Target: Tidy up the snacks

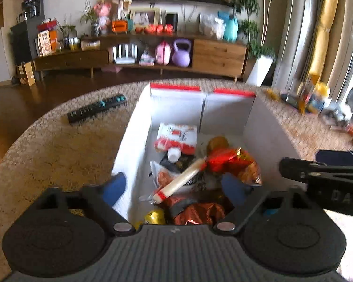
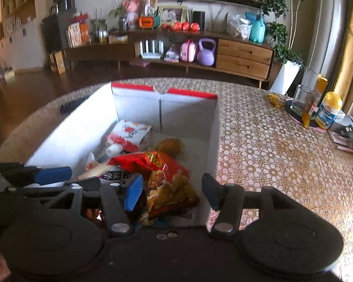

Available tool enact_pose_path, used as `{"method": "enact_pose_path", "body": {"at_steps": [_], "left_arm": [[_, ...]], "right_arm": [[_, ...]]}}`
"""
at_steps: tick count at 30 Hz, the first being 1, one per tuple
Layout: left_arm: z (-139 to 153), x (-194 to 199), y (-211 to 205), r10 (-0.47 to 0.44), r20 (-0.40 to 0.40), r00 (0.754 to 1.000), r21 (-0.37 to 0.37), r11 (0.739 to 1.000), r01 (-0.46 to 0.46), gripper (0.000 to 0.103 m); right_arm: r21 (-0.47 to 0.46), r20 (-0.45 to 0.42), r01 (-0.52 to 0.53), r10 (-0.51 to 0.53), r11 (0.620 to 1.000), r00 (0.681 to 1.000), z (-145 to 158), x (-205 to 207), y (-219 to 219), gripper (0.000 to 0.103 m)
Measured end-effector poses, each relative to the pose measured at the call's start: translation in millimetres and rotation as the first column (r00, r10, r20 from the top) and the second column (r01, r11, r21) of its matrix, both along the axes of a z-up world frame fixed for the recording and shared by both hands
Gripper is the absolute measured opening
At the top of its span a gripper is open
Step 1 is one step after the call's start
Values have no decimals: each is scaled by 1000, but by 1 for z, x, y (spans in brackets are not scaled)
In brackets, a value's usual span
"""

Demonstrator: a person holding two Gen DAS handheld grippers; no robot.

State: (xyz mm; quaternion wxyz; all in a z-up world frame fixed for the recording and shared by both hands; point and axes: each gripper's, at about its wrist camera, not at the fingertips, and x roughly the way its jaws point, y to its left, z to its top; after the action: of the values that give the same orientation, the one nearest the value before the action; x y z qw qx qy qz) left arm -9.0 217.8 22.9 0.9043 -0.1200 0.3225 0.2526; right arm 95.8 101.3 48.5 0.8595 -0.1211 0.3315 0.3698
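We see a matt white cardboard box (image 2: 82, 127), glossy foil snack bags (image 2: 153, 162), a sausage (image 1: 181, 179) in smooth plastic skin, a textured patterned tablecloth (image 2: 282, 159), a clear glass (image 2: 301, 101) and a wooden sideboard (image 2: 244, 56).

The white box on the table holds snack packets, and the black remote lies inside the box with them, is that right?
Not quite. The white box does hold snack packets, but the black remote lies outside it, on the patterned table to the box's left, as the left wrist view shows.
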Motion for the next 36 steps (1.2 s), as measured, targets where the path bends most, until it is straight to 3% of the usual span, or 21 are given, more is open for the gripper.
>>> {"method": "enact_pose_path", "body": {"at_steps": [1, 2, 7, 14, 36], "left_arm": [[3, -2, -1, -5, 6, 1000, -4, 1000, 5, 100], [5, -5, -3, -8, 12, 1000, -3, 1000, 8, 101], [13, -13, -16, -11, 30, 999, 15, 1000, 11, 103], [14, -13, -30, -16, 17, 1000, 9, 1000, 16, 103], [15, -15, -39, -46, 15, 999, 24, 999, 46, 103]], "right_arm": [[20, -4, 0, 0, 1000, 1000, 3, 0, -5, 54], [29, 5, 21, -21, 999, 1000, 6, -1, -12, 62], [91, 17, 73, -75, 993, 997, 16, -4, -46, 72], [126, -12, 162, -161, 979, 987, 13, -7, -83, 101], [136, -24, 220, -218, 966, 976, 13, -10, -106, 103]]}}
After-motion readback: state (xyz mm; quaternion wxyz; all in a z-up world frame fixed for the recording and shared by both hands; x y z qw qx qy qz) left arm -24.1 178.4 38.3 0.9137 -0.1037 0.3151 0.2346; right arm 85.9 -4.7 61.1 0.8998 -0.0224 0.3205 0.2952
